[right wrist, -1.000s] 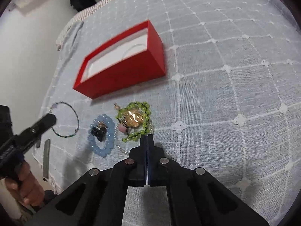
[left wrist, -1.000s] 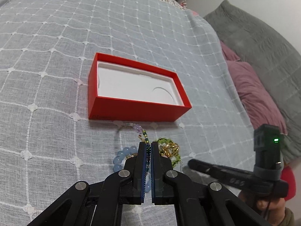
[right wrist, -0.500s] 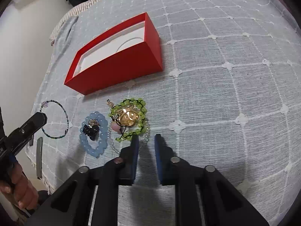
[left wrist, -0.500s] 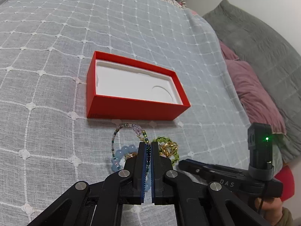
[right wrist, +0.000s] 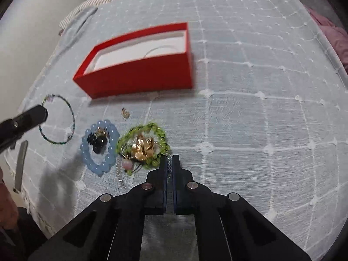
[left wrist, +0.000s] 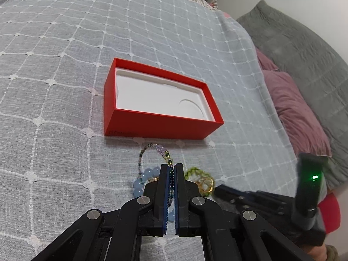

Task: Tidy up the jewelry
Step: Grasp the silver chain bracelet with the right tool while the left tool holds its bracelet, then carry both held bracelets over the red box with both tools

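A thin beaded bracelet (left wrist: pixel 150 152) is pinched between the closed fingers of the left gripper (left wrist: pixel 171 169). The right gripper (right wrist: pixel 169 162) is closed on a fine silver chain (right wrist: pixel 169 167) at the green bead bracelet (right wrist: pixel 142 144), five o'clock of it. The red box (left wrist: pixel 161 126) lies open and empty at twelve o'clock. The pick-up step is judged in hand; lifting clear and carrying to the box is called for next.

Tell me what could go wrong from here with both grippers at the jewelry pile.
1. The right gripper is closing its jaws on the silver chain, which lies against the green bracelet. Lifting may drag that tangle along.
2. The left gripper is shut on only a thin strand of the seed-bead bracelet, which might slip before reaching the red box.
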A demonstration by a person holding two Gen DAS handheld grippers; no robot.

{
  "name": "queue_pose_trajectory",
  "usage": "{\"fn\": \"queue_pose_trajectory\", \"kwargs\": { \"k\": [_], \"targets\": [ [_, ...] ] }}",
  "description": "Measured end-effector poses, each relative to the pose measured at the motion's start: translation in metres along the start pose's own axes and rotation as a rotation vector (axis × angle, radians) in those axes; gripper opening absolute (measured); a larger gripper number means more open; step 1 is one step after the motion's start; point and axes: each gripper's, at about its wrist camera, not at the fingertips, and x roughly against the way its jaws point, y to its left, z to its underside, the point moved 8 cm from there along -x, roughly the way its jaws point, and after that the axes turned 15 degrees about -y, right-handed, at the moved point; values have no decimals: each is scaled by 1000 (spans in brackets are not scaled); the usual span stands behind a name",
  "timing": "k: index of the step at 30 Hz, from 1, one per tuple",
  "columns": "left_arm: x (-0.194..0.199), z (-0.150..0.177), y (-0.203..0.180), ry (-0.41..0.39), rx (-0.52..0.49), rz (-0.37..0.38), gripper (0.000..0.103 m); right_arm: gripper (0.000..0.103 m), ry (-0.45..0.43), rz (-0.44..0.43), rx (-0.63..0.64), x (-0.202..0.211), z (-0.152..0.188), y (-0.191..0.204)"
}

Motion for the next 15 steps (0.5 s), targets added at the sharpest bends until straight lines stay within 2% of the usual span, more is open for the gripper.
{"fn": "queue_pose_trajectory", "kwargs": {
  "k": [2,6,10,12,15],
  "targets": [
    [1,-2,0,-5,3,4,0,3,-46,-8,31,14,-8,3],
    [2,-5,0,-15,8,13,0,3,-164,16,174,42,-27,17],
    [4,-6,-2,-23,9,25,0,3,-189,-53,187,50,-36,27],
    [5,-7,-5,-29,5,33,0,3,-183,-119,130,51,-37,28],
    [8,-9,-9,-43,5,55,0,3,-173,-317,-49,58,-45,34]
  ]
}}
